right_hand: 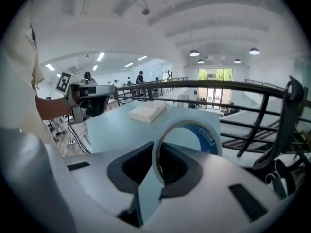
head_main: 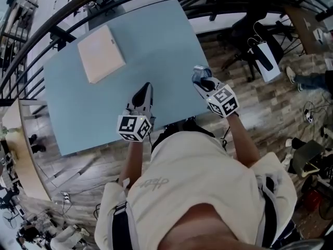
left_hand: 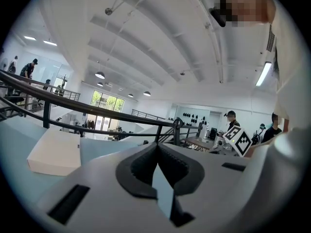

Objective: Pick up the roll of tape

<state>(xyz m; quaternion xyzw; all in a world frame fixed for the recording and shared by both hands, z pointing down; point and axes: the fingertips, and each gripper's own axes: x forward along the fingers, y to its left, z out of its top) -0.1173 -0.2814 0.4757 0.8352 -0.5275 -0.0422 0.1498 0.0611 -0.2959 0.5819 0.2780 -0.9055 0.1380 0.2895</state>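
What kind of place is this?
Probably a workshop or lab on a mezzanine in a big hall: a black railing runs past the blue table, pendant lamps hang from a high ceiling, cables cross the floor.

Head view looks steeply down from above the person's shoulders; the pale blue table [head_main: 104, 113] spreads from 9 to 1 o'clock. Each gripper view sits close behind its own jaws: the left gripper [head_main: 146, 86] faces level across the table, the right gripper [head_main: 199, 73] tilts downward. All three views share the table and the white box [head_main: 100, 53].
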